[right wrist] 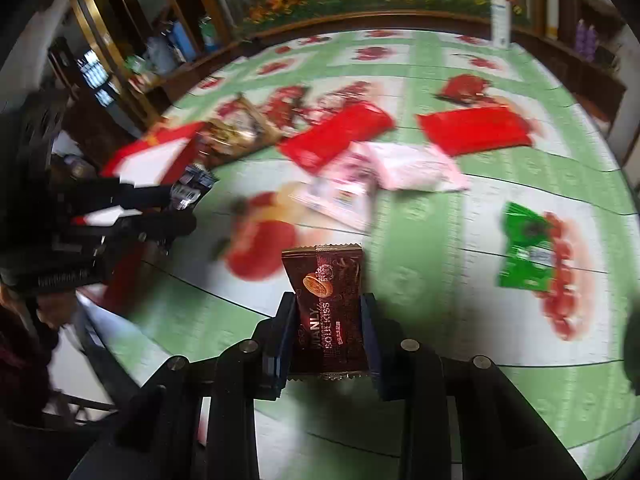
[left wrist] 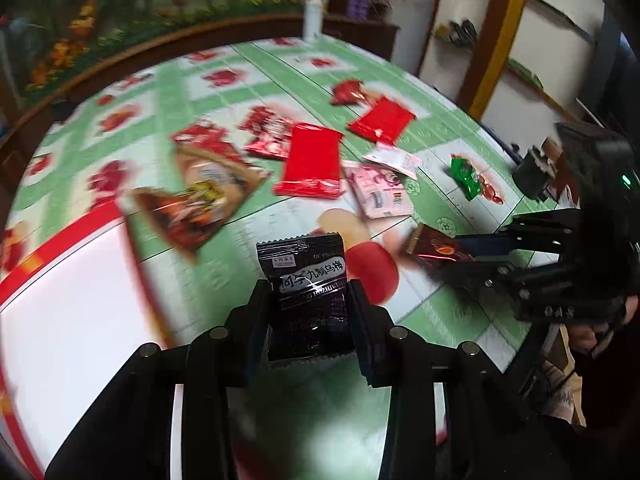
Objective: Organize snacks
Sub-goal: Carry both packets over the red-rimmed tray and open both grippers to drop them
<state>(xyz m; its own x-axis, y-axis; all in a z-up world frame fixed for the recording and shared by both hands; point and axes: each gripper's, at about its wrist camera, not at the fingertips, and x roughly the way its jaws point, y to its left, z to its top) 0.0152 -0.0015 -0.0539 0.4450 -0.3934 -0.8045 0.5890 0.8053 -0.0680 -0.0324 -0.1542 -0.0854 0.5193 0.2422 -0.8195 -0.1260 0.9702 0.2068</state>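
Above the tablecloth (left wrist: 432, 140), each gripper clamps one snack: left gripper (left wrist: 308, 308) a black packet (left wrist: 306, 276), right gripper (right wrist: 328, 320) a brown packet (right wrist: 326, 300).

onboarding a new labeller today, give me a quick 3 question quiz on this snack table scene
1. True or false: both tongs are shut on a snack packet.
2. Multiple choice: the left tongs hold (A) a small green foil packet, (B) a small black foil packet with silver lettering, (C) a flat red plastic packet.
3. Fill in: the right tongs hold a small ____ foil packet with a gold-toothed edge.

Key
1. True.
2. B, the small black foil packet with silver lettering; the small green foil packet lies on the green-and-white fruit-print tablecloth.
3. Brown: the small brown foil packet.
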